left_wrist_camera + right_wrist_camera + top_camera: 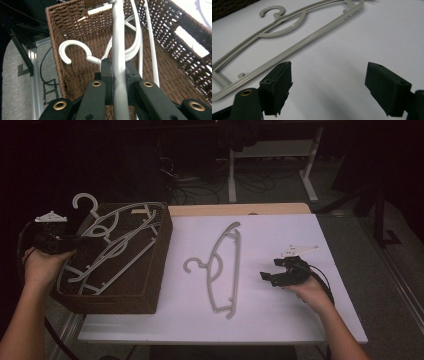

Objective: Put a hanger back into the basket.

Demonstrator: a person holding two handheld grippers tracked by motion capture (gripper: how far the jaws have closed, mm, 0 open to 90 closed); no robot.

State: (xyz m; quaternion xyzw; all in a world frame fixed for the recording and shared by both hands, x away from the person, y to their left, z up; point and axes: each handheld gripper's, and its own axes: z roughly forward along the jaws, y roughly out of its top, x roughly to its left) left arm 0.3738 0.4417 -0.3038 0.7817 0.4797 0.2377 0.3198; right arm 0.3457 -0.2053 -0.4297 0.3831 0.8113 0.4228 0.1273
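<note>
A brown wicker basket stands on the table's left part with several grey plastic hangers lying in it. My left gripper is at the basket's left rim, shut on the bar of one grey hanger, whose hook curls to the left over the basket's wall. Another grey hanger lies flat on the white table, hook to the left. My right gripper rests to that hanger's right, open, with bare table between its pads; the hanger lies just ahead of it.
The wooden edge of the table shows at the back. Beyond it are a dark floor with cables and white desk legs. A person's forearms come in from the bottom corners.
</note>
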